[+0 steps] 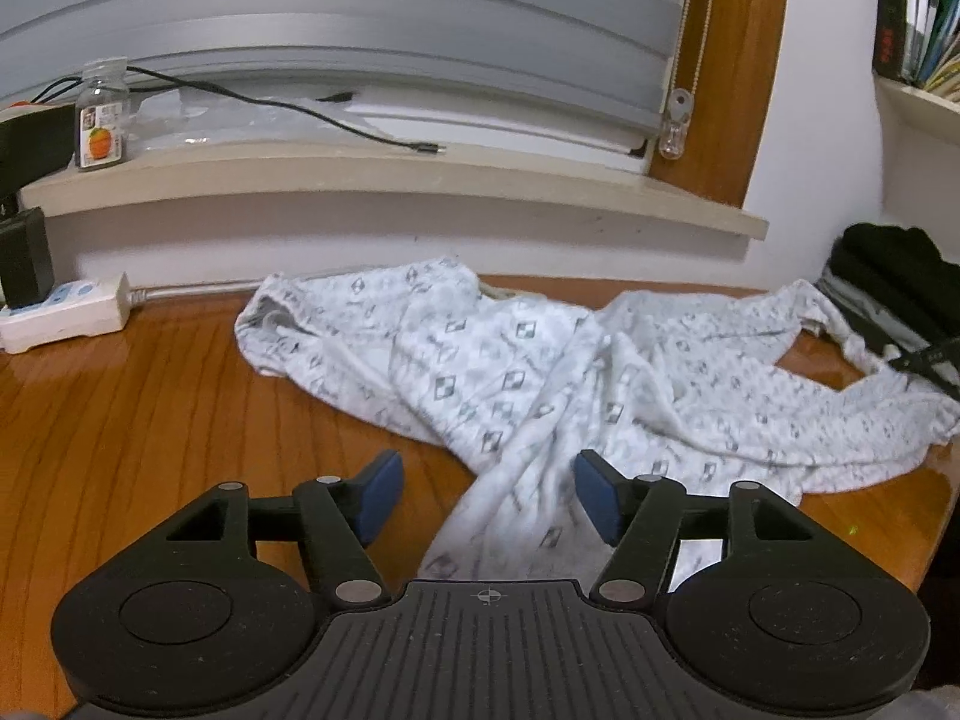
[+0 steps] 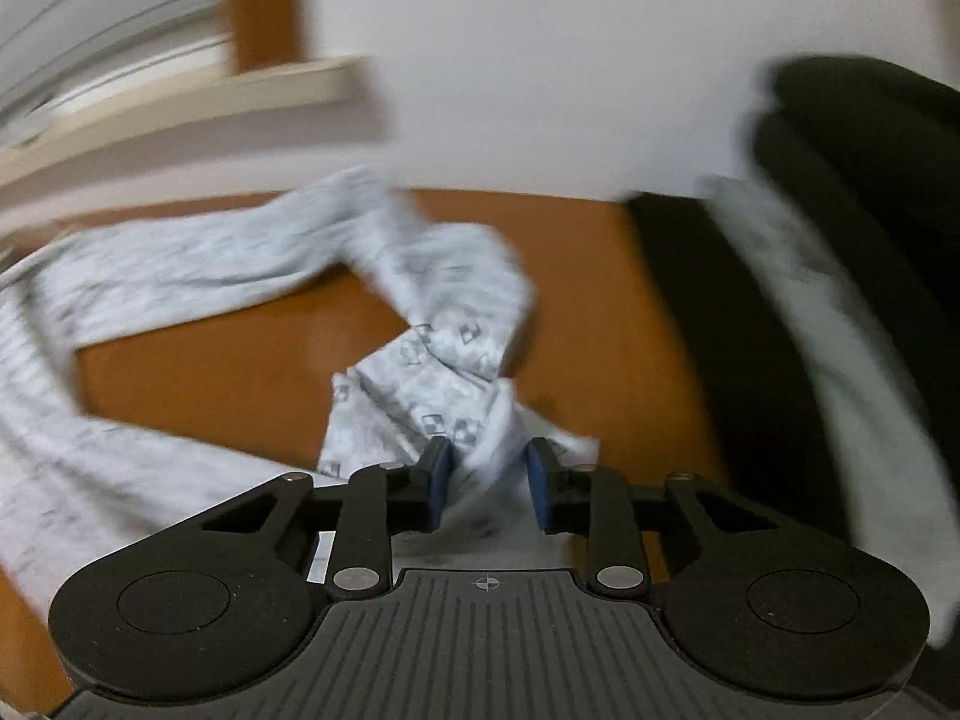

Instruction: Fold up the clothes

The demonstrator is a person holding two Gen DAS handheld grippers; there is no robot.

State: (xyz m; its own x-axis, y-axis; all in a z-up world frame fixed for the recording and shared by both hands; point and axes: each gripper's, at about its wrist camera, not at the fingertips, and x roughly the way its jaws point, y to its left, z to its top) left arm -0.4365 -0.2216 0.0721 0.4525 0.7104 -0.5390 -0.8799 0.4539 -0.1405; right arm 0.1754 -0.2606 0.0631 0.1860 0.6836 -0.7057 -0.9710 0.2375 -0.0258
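Wood table [image 1: 150,396]: L gripper [image 1: 486,495] spread over garment [image 1: 516,384], angled down.

The patterned garment [image 1: 540,372] sprawls on the table [image 1: 150,408], below the windowsill [image 1: 390,180].

One patterned white garment [image 1: 510,384] lay on the single wooden desk [image 1: 150,408]. One pile of dark clothes [image 1: 894,282] sat at the desk's right edge. Two tongs were in view, one per camera: the left tongs [image 1: 489,498] and the right tongs [image 2: 487,480], each with two blue pads. On the one windowsill [image 1: 384,180] stood one small bottle [image 1: 102,117] and lay one black cable [image 1: 288,108]. One white power strip [image 1: 66,312] carried one black plug [image 1: 24,261]. How many books [image 1: 918,12] filled the shelf could not be counted.
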